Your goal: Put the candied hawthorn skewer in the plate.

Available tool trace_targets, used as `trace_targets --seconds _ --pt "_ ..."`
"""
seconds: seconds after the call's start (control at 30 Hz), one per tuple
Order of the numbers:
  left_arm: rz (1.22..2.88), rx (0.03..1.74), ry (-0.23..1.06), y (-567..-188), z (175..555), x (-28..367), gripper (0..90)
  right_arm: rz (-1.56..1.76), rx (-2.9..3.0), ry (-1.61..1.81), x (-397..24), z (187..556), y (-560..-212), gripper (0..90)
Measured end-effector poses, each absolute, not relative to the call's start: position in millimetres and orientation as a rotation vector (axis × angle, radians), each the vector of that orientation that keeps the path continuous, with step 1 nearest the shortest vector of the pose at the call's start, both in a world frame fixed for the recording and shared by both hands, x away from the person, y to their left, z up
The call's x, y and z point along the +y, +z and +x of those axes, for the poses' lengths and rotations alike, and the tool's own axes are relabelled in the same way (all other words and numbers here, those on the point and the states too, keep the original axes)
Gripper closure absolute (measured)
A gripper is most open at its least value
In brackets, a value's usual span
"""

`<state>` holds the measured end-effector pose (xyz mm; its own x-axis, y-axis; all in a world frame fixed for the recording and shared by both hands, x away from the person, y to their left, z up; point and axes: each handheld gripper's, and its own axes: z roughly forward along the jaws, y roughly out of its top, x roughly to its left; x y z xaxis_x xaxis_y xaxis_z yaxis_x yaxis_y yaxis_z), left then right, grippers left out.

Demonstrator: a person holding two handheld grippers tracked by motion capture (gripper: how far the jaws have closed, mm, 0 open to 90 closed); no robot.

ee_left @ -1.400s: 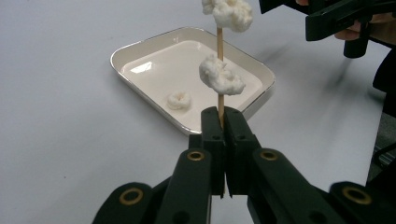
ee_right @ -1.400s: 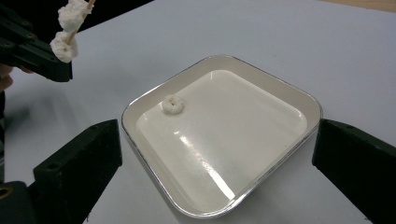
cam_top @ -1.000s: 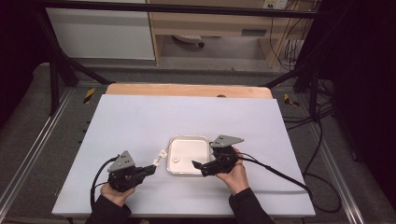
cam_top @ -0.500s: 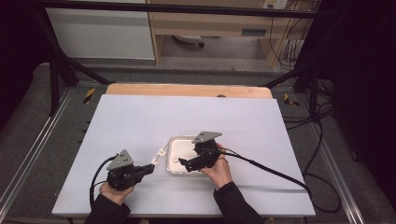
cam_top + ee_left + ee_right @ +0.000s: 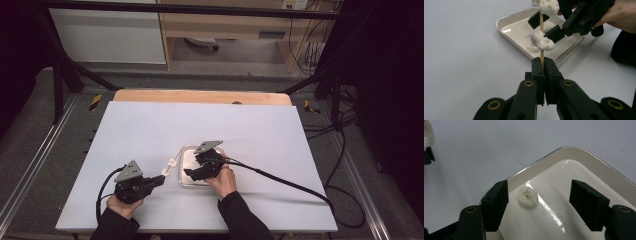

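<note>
We see 1 white puffed piece [image 5: 527, 197] lying in the white tray [image 5: 584, 157], right claw [image 5: 539, 205] now swung in over it, spread wide, likely to pick it. Left claw [image 5: 544, 67] clenches the wooden skewer [image 5: 541, 27] carrying 2 pieces, beside the tray on the table [image 5: 150, 125].

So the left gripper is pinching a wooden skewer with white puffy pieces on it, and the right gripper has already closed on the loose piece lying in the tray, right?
Not quite. The right gripper is open: in the right gripper view its jaws stand wide apart on either side of the loose white piece in the tray, not touching it. The rest holds: the left gripper is shut on the wooden skewer with white pieces threaded on it.
</note>
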<state>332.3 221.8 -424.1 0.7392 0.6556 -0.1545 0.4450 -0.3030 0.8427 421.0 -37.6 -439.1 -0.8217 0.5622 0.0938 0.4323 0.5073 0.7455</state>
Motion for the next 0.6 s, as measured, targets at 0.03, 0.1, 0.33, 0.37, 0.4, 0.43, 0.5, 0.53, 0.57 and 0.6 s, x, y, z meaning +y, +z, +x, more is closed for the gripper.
trace_targets --seconds 0.03,0.1,0.33,0.37,0.4,0.43,0.5,0.53,0.57,0.6 --pt "1.951 0.840 0.266 -424.4 332.2 221.4 87.6 0.852 2.598 1.207 -36.9 421.7 -440.7 36.3" --pt "1.955 0.836 0.267 -425.0 332.4 220.9 87.6 0.848 2.614 1.198 -35.2 422.5 -443.4 38.1" --pt "1.962 0.835 0.263 -425.8 332.0 219.9 87.6 0.756 2.637 1.145 -26.2 423.1 -446.1 49.0" --pt "1.963 0.835 0.262 -425.9 332.0 219.6 87.6 0.752 2.644 1.139 -25.8 422.8 -447.0 50.9" --pt "1.965 0.834 0.262 -426.1 332.1 219.5 87.6 0.741 2.645 1.129 -25.8 423.0 -448.3 52.1" --pt "1.967 0.836 0.261 -426.3 332.3 219.3 87.6 0.731 2.639 1.131 -25.9 422.4 -448.6 53.9" --pt "1.967 0.837 0.260 -426.6 332.3 218.9 87.6 0.721 2.638 1.127 -25.8 421.7 -448.6 57.4" --pt "1.968 0.836 0.260 -426.6 332.1 218.8 87.6 0.717 2.636 1.130 -25.5 421.5 -448.7 59.8" --pt "1.967 0.835 0.262 -426.5 332.0 218.8 87.6 0.710 2.636 1.126 -25.6 421.2 -448.7 62.2" --pt "1.967 0.835 0.262 -426.4 331.9 218.9 87.5 0.709 2.634 1.125 -25.8 421.2 -448.7 64.5"
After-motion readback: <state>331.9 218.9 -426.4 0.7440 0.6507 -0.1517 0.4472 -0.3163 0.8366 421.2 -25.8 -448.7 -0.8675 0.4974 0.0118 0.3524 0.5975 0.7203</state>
